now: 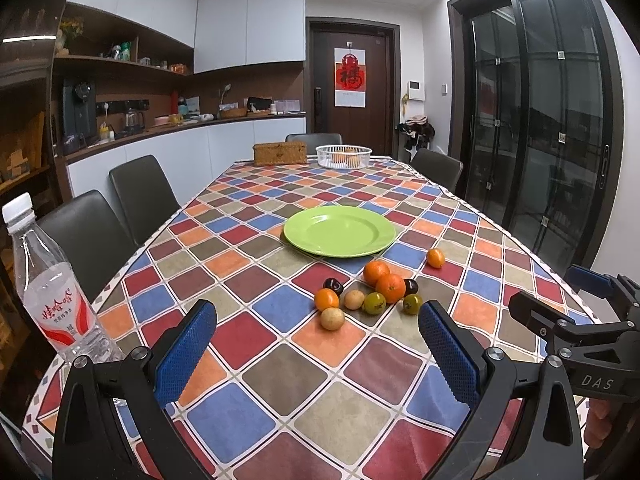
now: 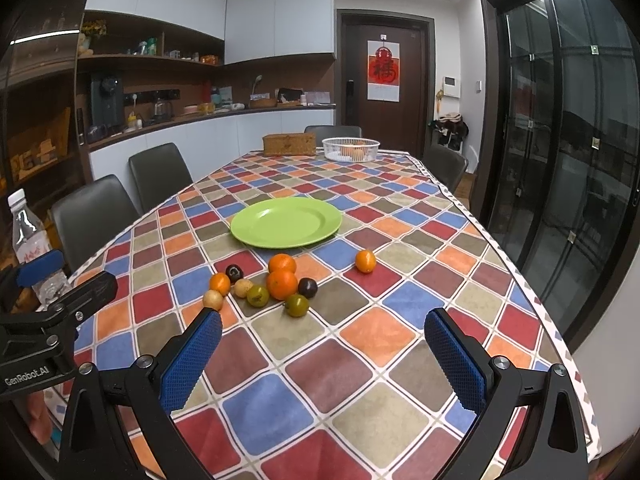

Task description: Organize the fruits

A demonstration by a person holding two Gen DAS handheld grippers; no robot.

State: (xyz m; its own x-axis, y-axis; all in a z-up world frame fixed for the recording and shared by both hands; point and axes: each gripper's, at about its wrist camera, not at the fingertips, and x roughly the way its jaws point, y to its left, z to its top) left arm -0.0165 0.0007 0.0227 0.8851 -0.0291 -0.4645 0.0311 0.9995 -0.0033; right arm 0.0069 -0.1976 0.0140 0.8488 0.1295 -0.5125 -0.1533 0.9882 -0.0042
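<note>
both tools hang over the near end of the table with nothing between their blue pads: the left hand-held gripper has its fingers spread wide apart, and the right hand-held gripper is spread just as wide, each one aimed down the checked tablecloth toward the fruit. by the look of things the sorting has not begun, since every piece near the tools lies loose on the table and none is on a dish. the cluster sits just ahead of the fingers: two larger oranges touching each other, a smaller orange to their left, two pale tan round fruits, two green-brown fruits, and two dark plum-coloured ones. one more small orange fruit lies apart, off to the right of the group. beyond the cluster, near it but not touching, stands the green plate, and it is bare. well away at the far end of the table is a white mesh basket with a few orange-toned fruits inside, too small to count, and beside it a woven box with its lid down, contents hidden. a water bottle stands at the left edge. all ten loose pieces remain to be moved, likely to the plate.
</note>
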